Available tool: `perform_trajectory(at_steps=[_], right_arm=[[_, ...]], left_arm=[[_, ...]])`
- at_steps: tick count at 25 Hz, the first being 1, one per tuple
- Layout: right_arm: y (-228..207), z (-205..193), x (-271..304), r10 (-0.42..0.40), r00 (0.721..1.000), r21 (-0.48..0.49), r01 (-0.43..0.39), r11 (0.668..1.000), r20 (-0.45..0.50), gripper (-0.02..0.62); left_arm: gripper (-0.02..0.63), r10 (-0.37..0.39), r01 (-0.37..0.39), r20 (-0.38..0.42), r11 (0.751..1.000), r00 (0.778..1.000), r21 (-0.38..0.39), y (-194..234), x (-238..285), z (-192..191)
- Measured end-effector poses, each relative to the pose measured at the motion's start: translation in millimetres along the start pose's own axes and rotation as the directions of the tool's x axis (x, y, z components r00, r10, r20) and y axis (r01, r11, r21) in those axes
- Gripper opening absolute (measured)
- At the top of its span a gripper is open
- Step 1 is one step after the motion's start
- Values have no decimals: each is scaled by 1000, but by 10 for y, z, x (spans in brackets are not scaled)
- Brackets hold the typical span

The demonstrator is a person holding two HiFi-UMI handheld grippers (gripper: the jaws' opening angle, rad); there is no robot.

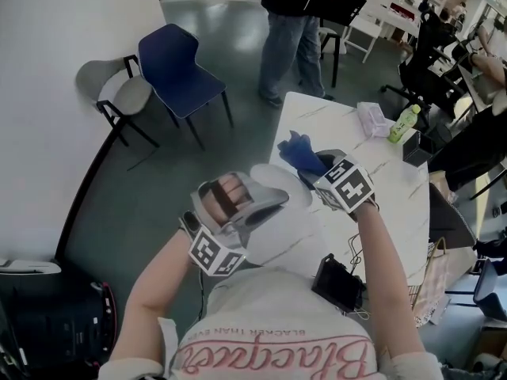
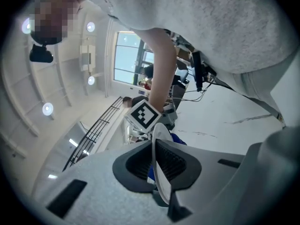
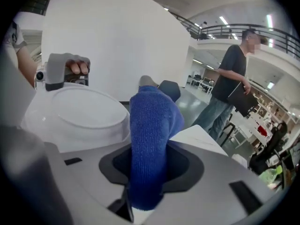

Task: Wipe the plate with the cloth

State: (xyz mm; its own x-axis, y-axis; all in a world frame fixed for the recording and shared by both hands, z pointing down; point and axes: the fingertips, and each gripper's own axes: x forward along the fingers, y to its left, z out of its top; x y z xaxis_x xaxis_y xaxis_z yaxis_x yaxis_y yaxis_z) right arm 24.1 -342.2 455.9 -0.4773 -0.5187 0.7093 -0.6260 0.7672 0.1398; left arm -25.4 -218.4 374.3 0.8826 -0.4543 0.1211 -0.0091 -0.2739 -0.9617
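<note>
Pinching the thin rim of the white plate (image 2: 158,134), the fingers of the left gripper (image 2: 157,161) stand almost together, and the plate shows edge-on between their dark pads. The right gripper (image 3: 145,172) has its fingers closed on a blue cloth (image 3: 152,125), which rises out of them as a thick folded roll. The plate is held up in the air, tilted, with its hollow face turned toward the right gripper. The cloth's free end is just beside the plate's far rim; whether it touches cannot be told. Seen from above, the plate hangs over the left edge of the white marbled surface (image 1: 372,172), its left part out past that edge above the grey floor (image 1: 214,145). That floor lies open to the left of the plate and ahead of it. Well beyond, a blue chair (image 1: 178,70) and a grey chair (image 1: 119,89) stand by the wall, and a standing person (image 1: 293,38) is near the surface's far corner. A green bottle (image 1: 404,123) stands toward the surface's far right side, well apart from both grippers.
</note>
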Motion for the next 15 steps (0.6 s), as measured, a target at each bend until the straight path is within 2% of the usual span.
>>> perform_trajectory(at_steps=[4,7,9,11,13,15], right_arm=[[-62,86,-289,-57,995,55,52,997,79,132],[-78,169,-524,-107,985,75,97,992,135,132],[-65,220,-664,-136,975,87,123,989,173,132],[-36,268,-786,-163,964,98,145,985,208,132],[-11,313,-893,-194,952,113,171,979,236,132],[17,350,-985,-218,942,122,192,974,257,132]], left_arm=[[18,51,-54,-20,989,998,-140,120,12,-108],[17,110,-119,-47,952,993,-283,266,14,-225],[17,152,-171,-81,908,985,-382,371,17,-332],[18,191,-228,-126,853,973,-469,469,8,-445],[17,221,-277,-166,789,961,-549,547,-17,-543],[17,249,-310,-186,711,950,-632,627,-50,-616]])
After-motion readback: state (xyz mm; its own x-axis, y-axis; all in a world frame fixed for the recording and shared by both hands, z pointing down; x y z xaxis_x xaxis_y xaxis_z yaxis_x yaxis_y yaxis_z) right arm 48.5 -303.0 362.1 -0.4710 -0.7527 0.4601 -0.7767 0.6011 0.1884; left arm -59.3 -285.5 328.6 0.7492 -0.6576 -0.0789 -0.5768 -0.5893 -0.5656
